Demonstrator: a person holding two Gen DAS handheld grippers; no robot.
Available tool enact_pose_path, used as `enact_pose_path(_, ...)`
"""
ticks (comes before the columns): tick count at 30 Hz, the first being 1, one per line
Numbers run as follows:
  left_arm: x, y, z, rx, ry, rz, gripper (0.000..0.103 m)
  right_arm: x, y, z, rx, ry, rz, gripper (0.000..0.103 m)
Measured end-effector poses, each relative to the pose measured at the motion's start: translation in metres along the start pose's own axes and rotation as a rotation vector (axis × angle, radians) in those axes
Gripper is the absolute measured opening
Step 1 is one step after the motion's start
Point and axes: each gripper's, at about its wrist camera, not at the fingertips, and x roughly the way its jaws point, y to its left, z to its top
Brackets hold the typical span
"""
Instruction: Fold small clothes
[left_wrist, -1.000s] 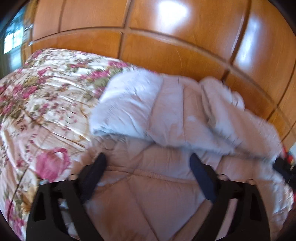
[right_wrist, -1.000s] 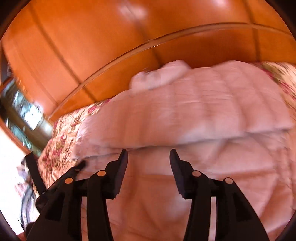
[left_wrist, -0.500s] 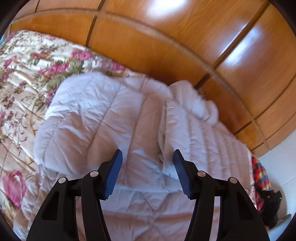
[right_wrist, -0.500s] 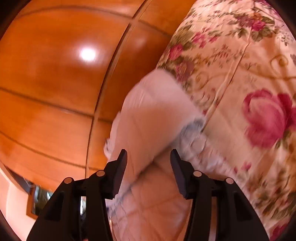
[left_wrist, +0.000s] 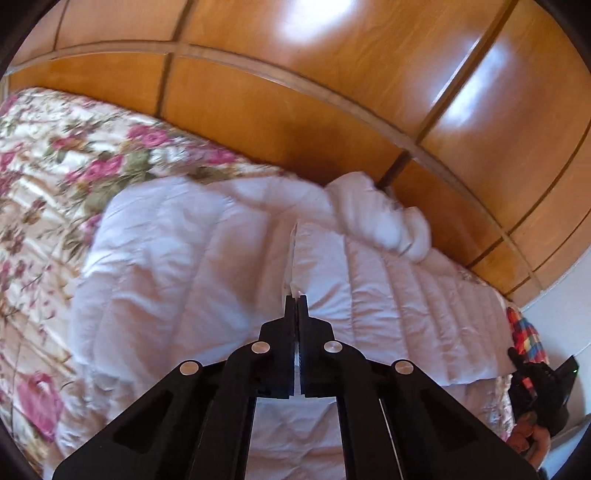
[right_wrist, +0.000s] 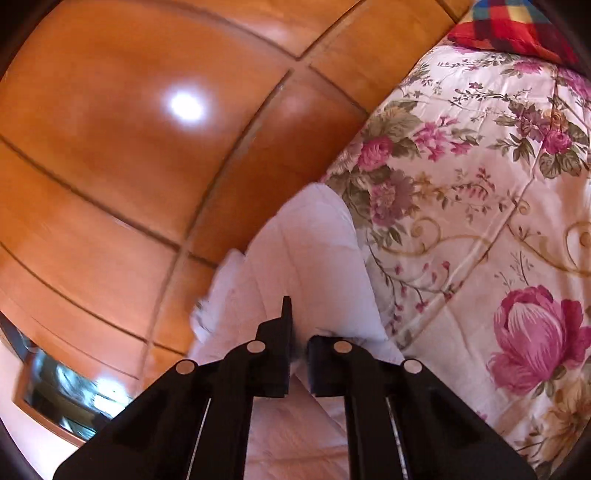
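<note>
A white quilted puffer jacket (left_wrist: 192, 258) lies spread on a floral bedspread (left_wrist: 44, 155), its hood (left_wrist: 384, 218) bunched toward the wooden wall. My left gripper (left_wrist: 296, 301) is shut on the jacket's front edge (left_wrist: 295, 254), pinching a thin fold. In the right wrist view the jacket (right_wrist: 306, 266) runs up from the fingers. My right gripper (right_wrist: 295, 325) is shut on the jacket fabric; its right finger is covered by the cloth.
Glossy wooden wardrobe panels (left_wrist: 332, 92) stand right behind the bed. A multicoloured checked cloth (left_wrist: 524, 336) lies at the bed's right end, also in the right wrist view (right_wrist: 513, 26). The other gripper (left_wrist: 543, 391) shows at lower right. A mirror (right_wrist: 62, 395) sits at lower left.
Both grippers were open above the jacket and have now shut on its fabric. The left one closed on the front edge, the right one on a corner near the bedspread.
</note>
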Motion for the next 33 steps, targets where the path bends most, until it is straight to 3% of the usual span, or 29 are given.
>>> enact_pose_path(4, 0.023, 0.007, -0.021, 0.038, 0.046, 0.024, 0.000, 0.019, -0.022, -0.016, 0.008, 0.025, -0.072, 0.004)
enact_pose_path(8, 0.038, 0.001, -0.028, 0.106, 0.012, 0.039, 0.000, 0.023, -0.034, -0.022, 0.011, 0.022, -0.056, 0.003)
enact_pose_path(14, 0.032, 0.001, -0.031, 0.126, -0.021, 0.046, 0.000, 0.023, -0.036, -0.026, -0.011, -0.005, -0.044, 0.007)
enact_pose_path(18, 0.015, 0.002, -0.034, 0.132, -0.034, 0.078, 0.001, 0.012, -0.035, -0.028, -0.007, -0.009, -0.022, 0.022)
enact_pose_path(20, 0.001, 0.000, -0.038, 0.151, -0.041, 0.101, 0.001, -0.001, -0.024, -0.031, -0.034, 0.003, -0.045, 0.045)
enact_pose_path(22, -0.019, -0.004, -0.042, 0.186, -0.076, 0.138, 0.002, -0.022, -0.009, -0.037, -0.090, -0.023, -0.125, 0.051)
enact_pose_path(25, -0.042, -0.010, -0.042, 0.227, -0.161, 0.166, 0.002, -0.046, 0.011, -0.041, -0.212, -0.072, -0.242, 0.046)
enact_pose_path(27, -0.046, -0.018, -0.036, 0.237, -0.195, 0.161, 0.002, -0.047, 0.025, -0.039, -0.288, -0.090, -0.257, 0.046)
enact_pose_path(31, -0.023, -0.039, -0.018, 0.247, -0.154, 0.138, 0.002, -0.012, 0.065, -0.030, -0.489, -0.057, -0.299, 0.046)
enact_pose_path(33, -0.004, -0.046, -0.011, 0.247, -0.116, 0.157, 0.002, 0.010, 0.075, -0.024, -0.528, -0.041, -0.311, 0.044)
